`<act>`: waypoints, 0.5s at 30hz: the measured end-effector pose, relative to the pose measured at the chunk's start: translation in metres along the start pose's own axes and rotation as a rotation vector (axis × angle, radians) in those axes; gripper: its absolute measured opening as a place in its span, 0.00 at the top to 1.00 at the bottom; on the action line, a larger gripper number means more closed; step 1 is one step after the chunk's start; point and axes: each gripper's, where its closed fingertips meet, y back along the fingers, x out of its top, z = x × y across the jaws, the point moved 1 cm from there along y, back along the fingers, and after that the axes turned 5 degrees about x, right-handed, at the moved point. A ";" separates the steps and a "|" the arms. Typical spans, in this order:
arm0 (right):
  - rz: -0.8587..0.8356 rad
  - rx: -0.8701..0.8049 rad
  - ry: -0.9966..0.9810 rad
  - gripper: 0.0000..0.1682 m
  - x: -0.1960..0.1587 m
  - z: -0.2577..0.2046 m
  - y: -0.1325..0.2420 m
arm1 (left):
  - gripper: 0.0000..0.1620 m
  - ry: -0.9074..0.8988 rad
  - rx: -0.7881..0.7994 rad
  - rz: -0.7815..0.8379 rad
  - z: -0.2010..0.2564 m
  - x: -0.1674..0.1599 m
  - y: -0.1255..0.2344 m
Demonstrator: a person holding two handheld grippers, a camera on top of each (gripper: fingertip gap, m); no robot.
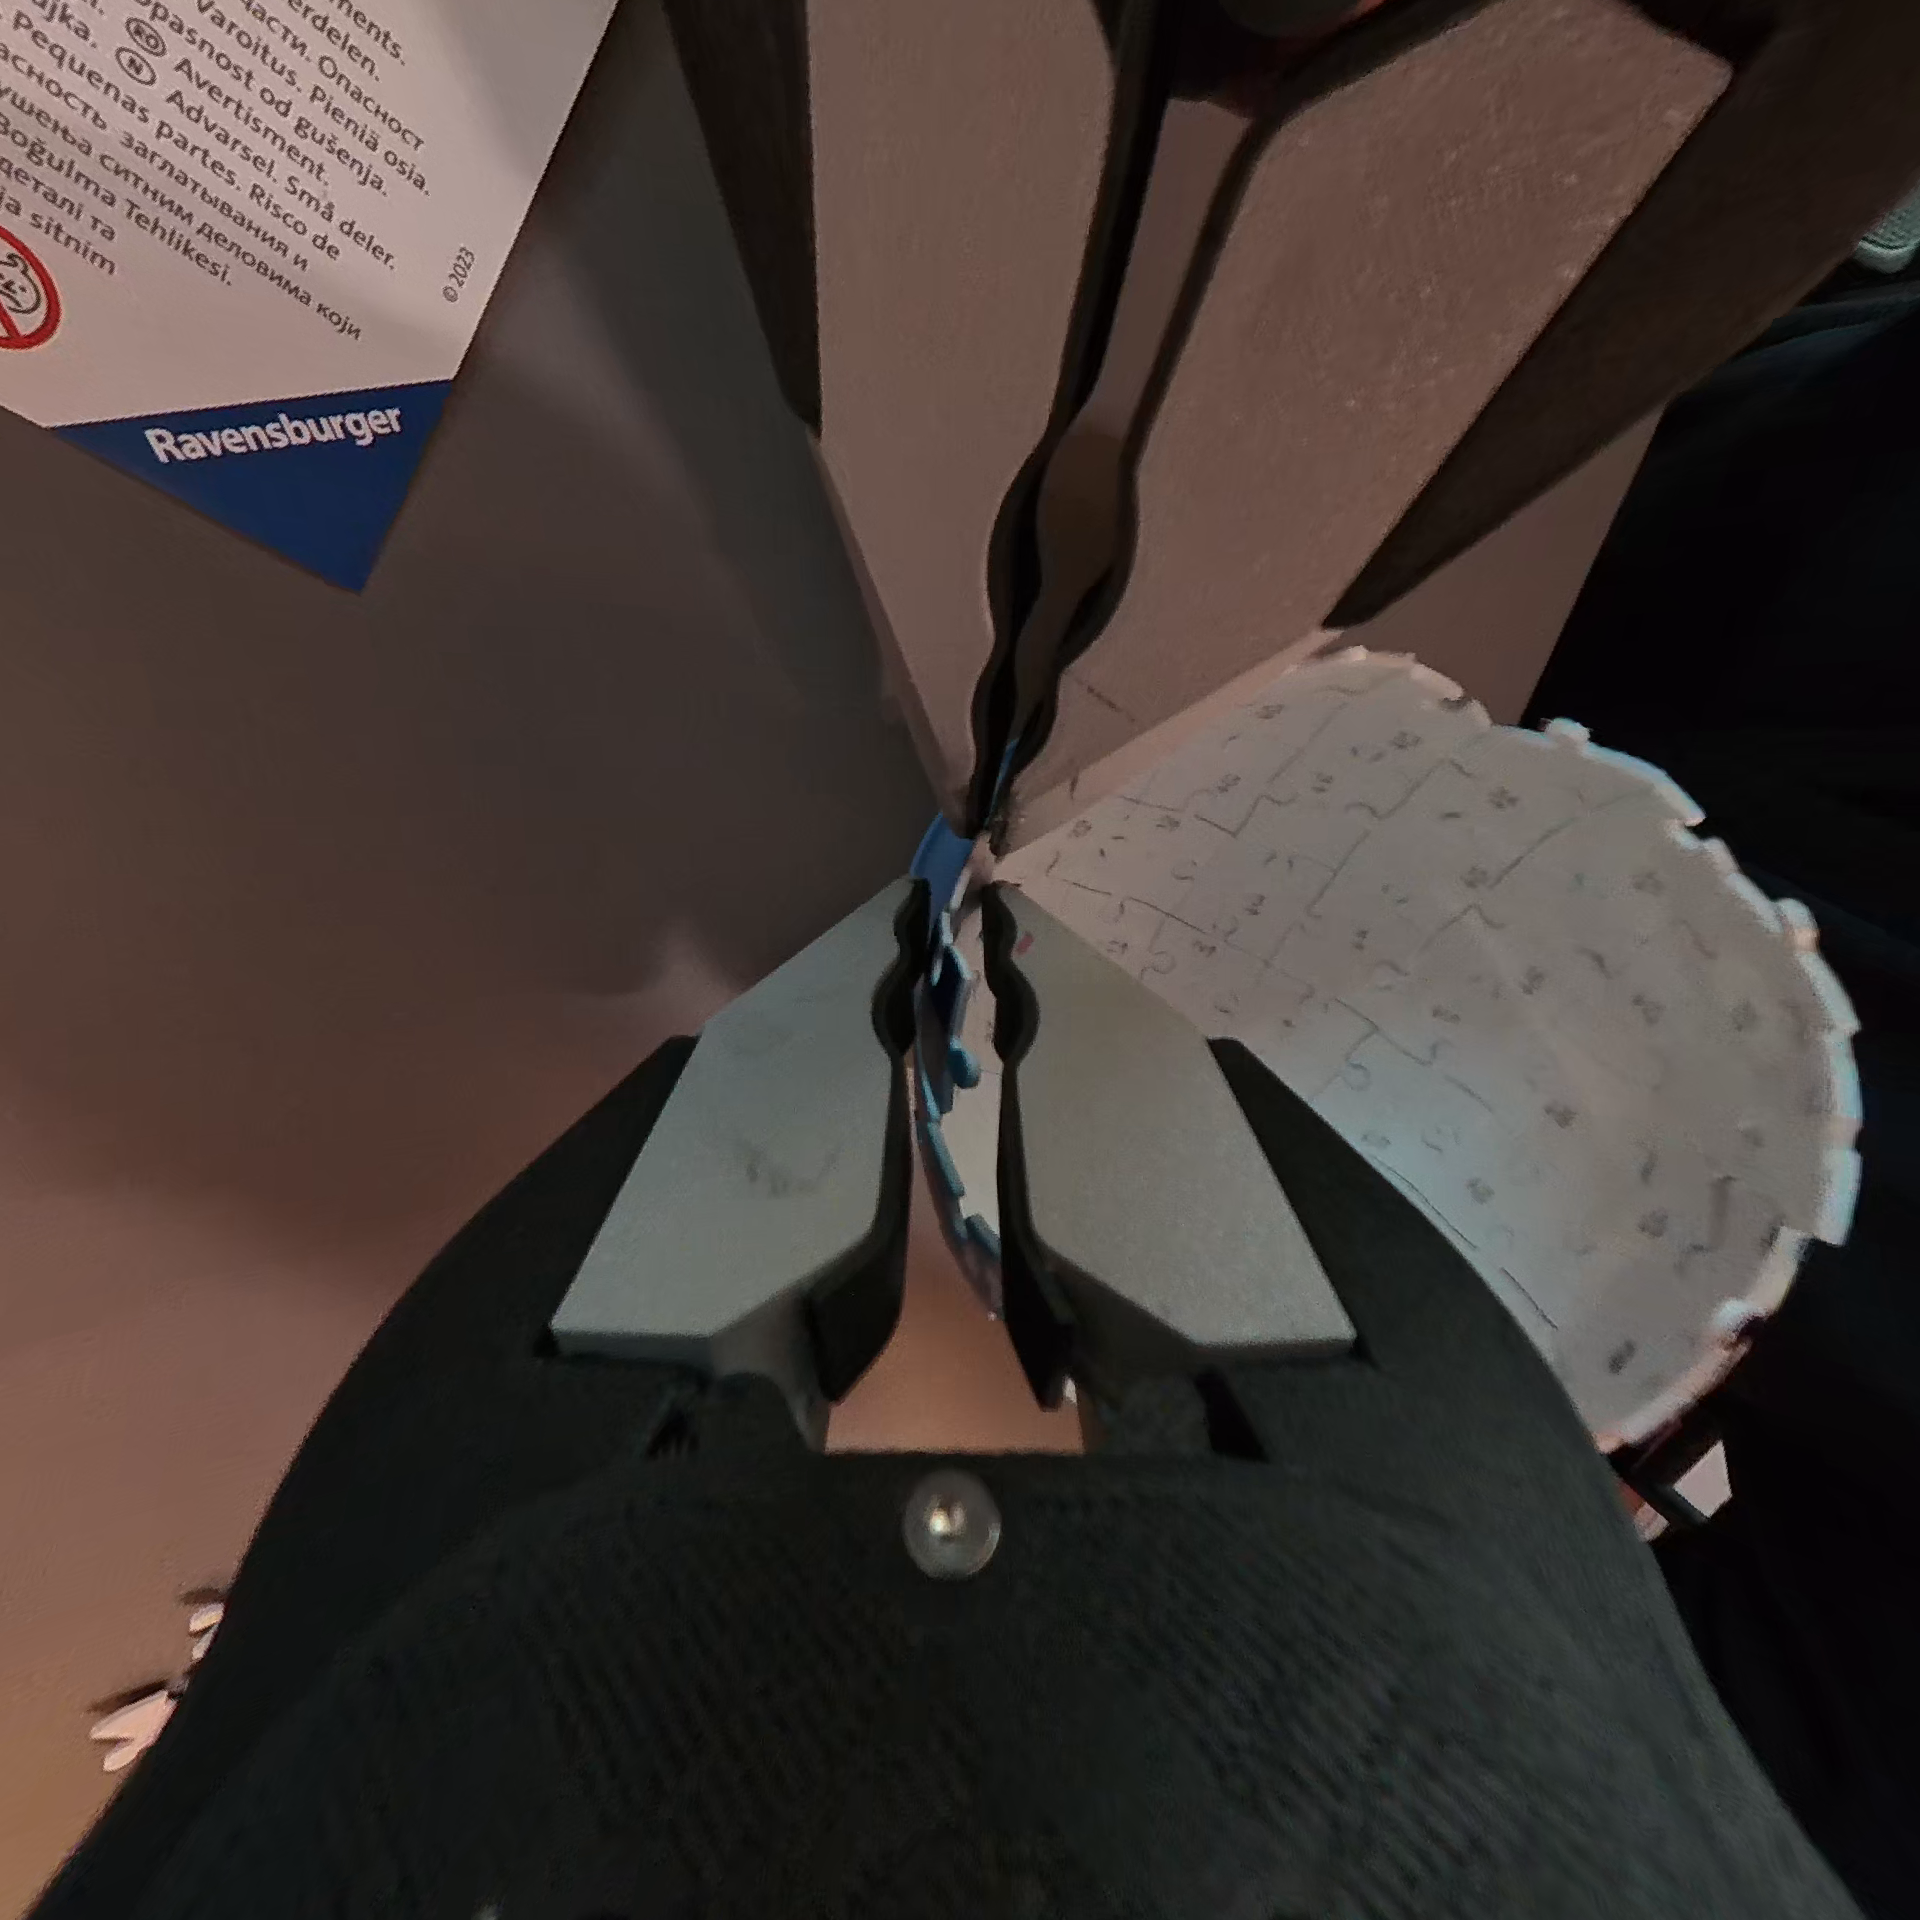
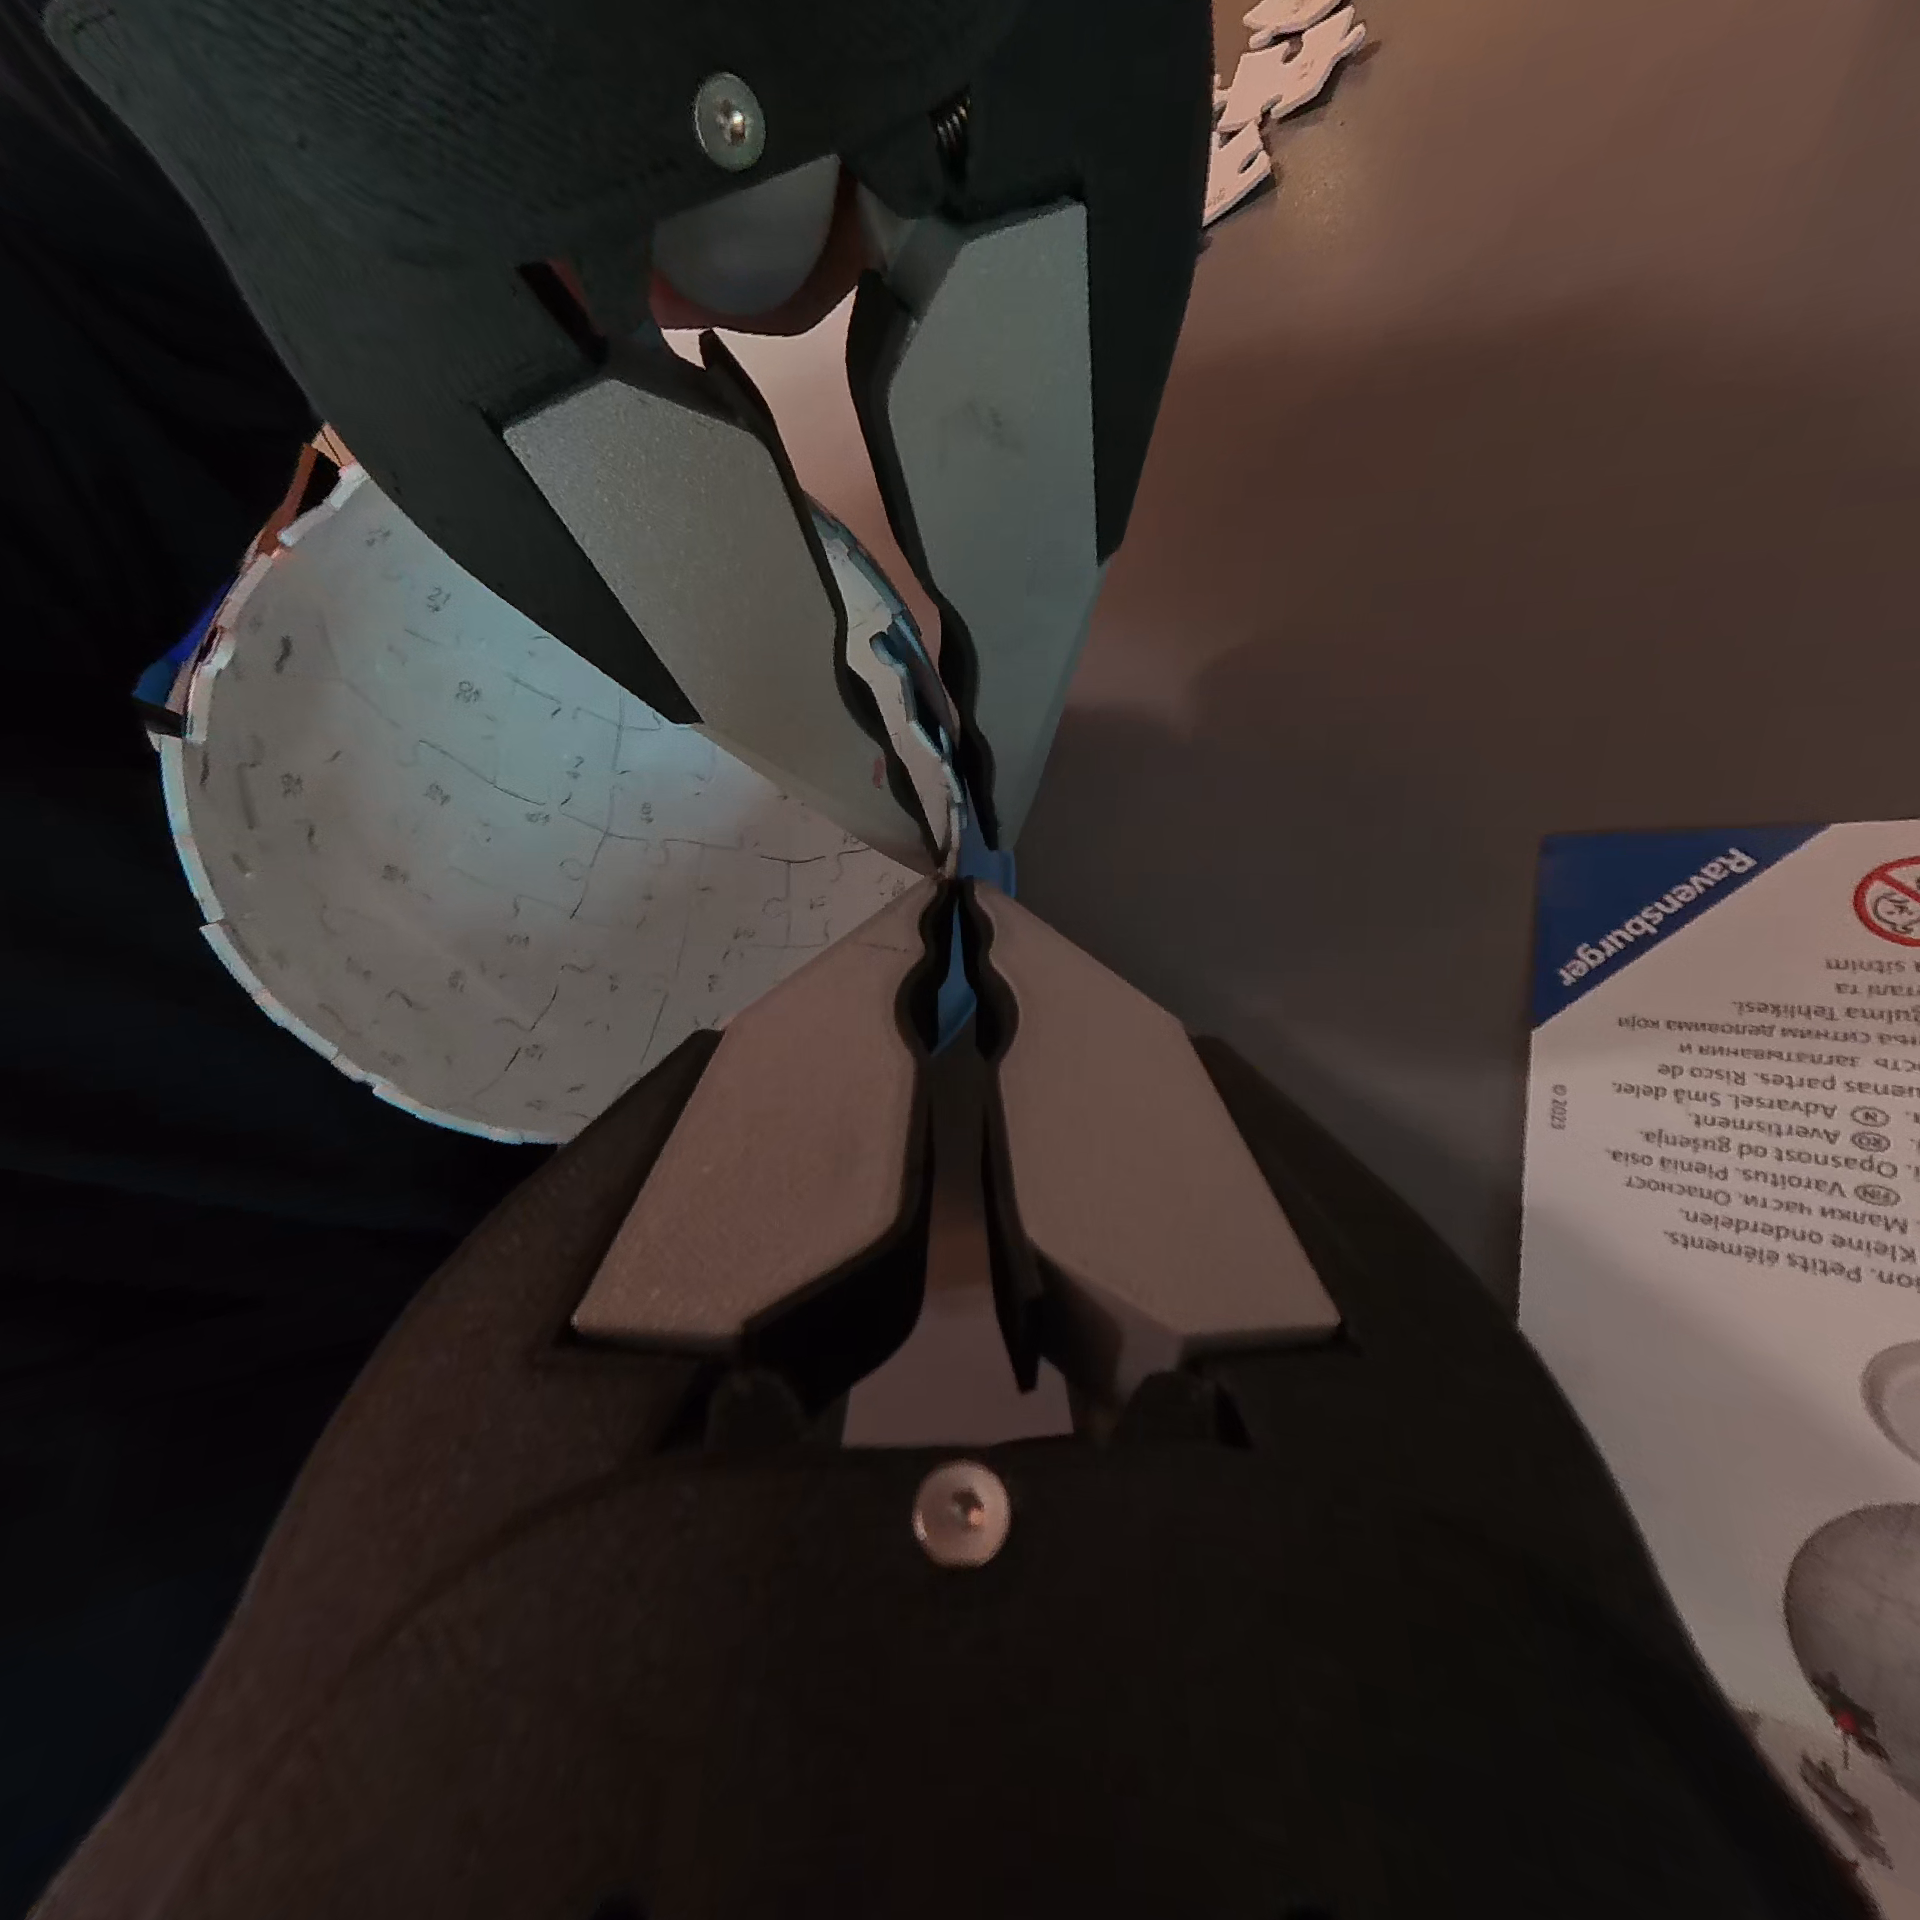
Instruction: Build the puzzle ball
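The partly built puzzle ball (image 1: 1455,987) is an open half shell, white and numbered inside, blue outside, with a toothed rim. My left gripper (image 1: 951,904) is shut on the shell's rim, and holds it up off the table. My right gripper (image 2: 956,894) is shut on a blue puzzle piece (image 2: 987,868) right at that rim, tip to tip with the left gripper (image 2: 951,821). In the left wrist view the right gripper (image 1: 987,810) comes in from above, with the blue piece (image 1: 940,847) at the meeting point. The shell (image 2: 468,852) lies to the left in the right wrist view.
A white and blue printed leaflet (image 1: 239,208) lies on the brown table (image 1: 416,935); it also shows in the right wrist view (image 2: 1714,1091). Several loose white puzzle pieces (image 2: 1268,62) lie farther off, and some show in the left wrist view (image 1: 156,1704).
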 end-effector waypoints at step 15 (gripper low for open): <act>-0.008 0.012 0.003 1.00 -0.001 -0.001 -0.001 | 0.97 0.000 -0.025 0.016 0.002 0.000 -0.001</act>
